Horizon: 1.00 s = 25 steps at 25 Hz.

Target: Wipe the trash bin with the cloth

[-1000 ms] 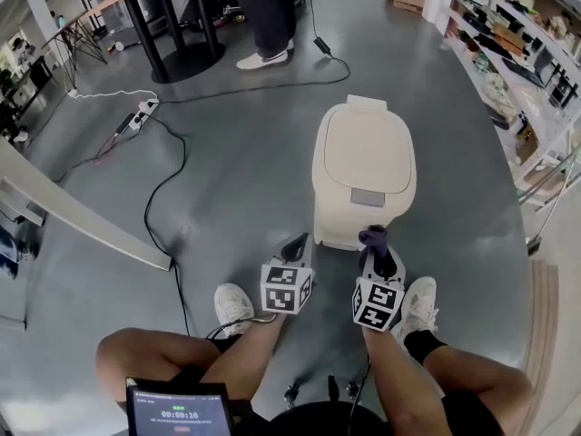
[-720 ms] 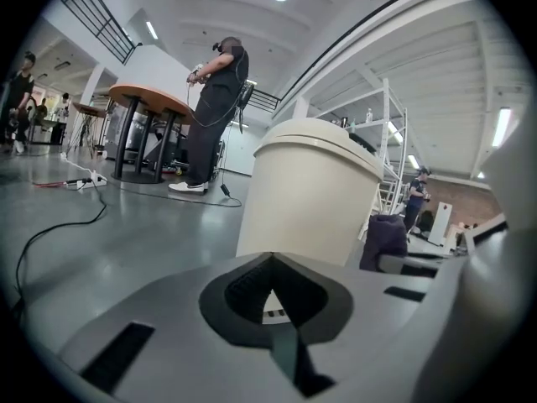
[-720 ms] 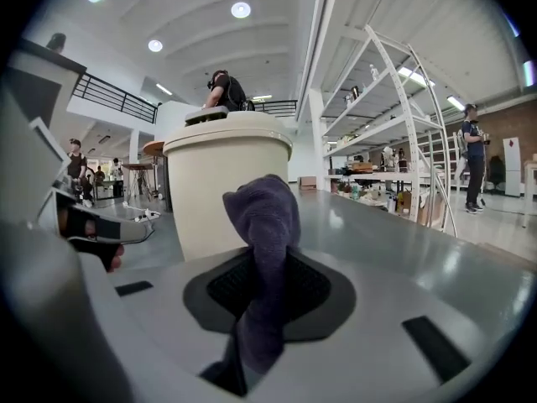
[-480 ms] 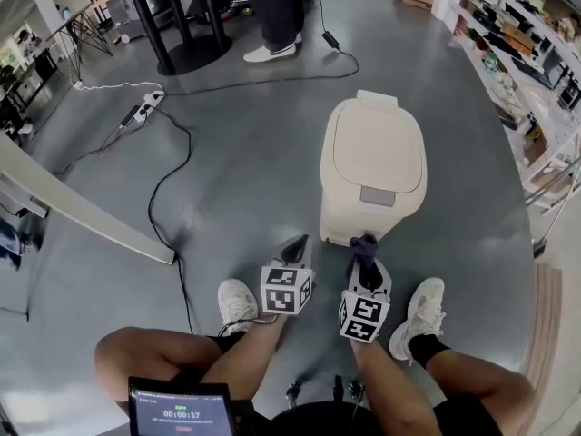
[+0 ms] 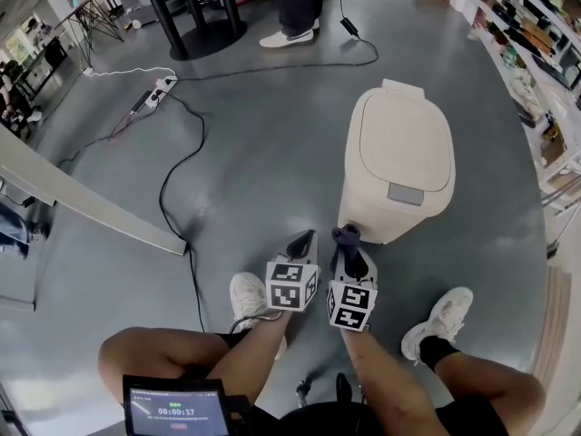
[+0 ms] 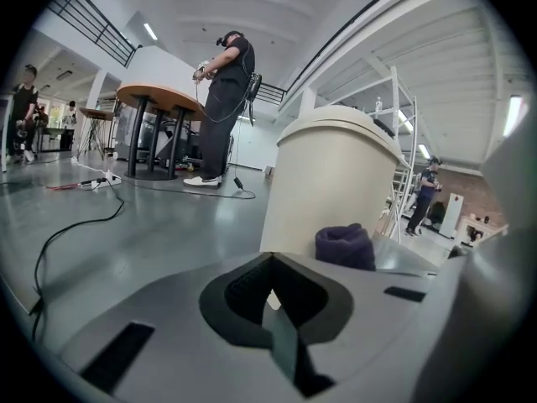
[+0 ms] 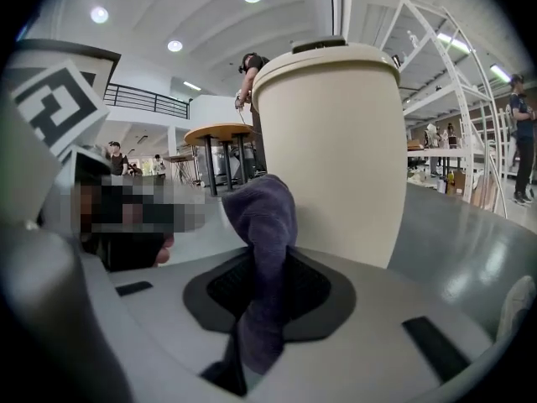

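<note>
A cream trash bin with its lid down stands on the grey floor ahead of me. My right gripper is shut on a purple cloth, low by the bin's near left corner; whether the cloth touches the bin I cannot tell. In the right gripper view the cloth sticks up from the jaws in front of the bin wall. My left gripper hangs just left of it, shut and holding nothing. The left gripper view shows the bin and the cloth beyond the closed jaws.
A black cable runs across the floor to a power strip. A black table base and a person's shoe are at the back. Shelves line the right side. My own shoes are below the grippers.
The right gripper with the cloth has moved left, from the bin's front to its near left corner, close beside the left gripper. The head view has shifted, so the bin sits further right.
</note>
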### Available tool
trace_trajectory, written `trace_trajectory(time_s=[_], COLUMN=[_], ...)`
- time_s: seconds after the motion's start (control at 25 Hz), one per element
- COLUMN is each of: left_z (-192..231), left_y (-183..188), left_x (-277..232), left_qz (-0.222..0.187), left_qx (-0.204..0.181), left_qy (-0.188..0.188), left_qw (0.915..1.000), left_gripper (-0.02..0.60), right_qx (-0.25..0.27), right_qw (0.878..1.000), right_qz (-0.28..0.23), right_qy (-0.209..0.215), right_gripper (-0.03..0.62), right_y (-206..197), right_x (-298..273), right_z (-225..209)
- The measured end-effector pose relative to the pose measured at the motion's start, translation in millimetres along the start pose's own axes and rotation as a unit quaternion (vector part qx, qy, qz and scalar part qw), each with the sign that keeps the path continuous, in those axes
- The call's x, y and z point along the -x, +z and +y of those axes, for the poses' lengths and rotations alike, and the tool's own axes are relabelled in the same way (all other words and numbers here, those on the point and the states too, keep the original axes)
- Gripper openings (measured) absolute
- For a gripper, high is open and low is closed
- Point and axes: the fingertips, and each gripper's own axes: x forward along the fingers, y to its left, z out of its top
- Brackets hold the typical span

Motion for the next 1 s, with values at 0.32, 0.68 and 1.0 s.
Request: trace_trajectory(time_s=[0.32,0.68,1.0], left_z=[-21.2,-78.9,-135.7], left_y=[-6.5,-2.9,-15.3], left_x=[-20.8,-50.9,-55.8], left_qz=[0.014,0.027,0.055], left_qx=[-0.009,-0.023,-0.075], left_qy=[-0.025,-0.061,-0.104], left_qw=[0.9995,0.9975,0.9902], left_gripper=[-0.003,-0.002,-0.002], right_qx=[-0.017,-0.048,-0.108], right_qw=[0.999,0.995,0.99], right_qz=[0.007,0.007,-0.015], right_qy=[-0.045,-0.092,-0.089], right_gripper=[0.075,0.075,0.075], right_y=[-6.7,-12.0,9.9], right_x=[1.4,28.4,34.9], right_z=[-45.4,-110.2,-176.6])
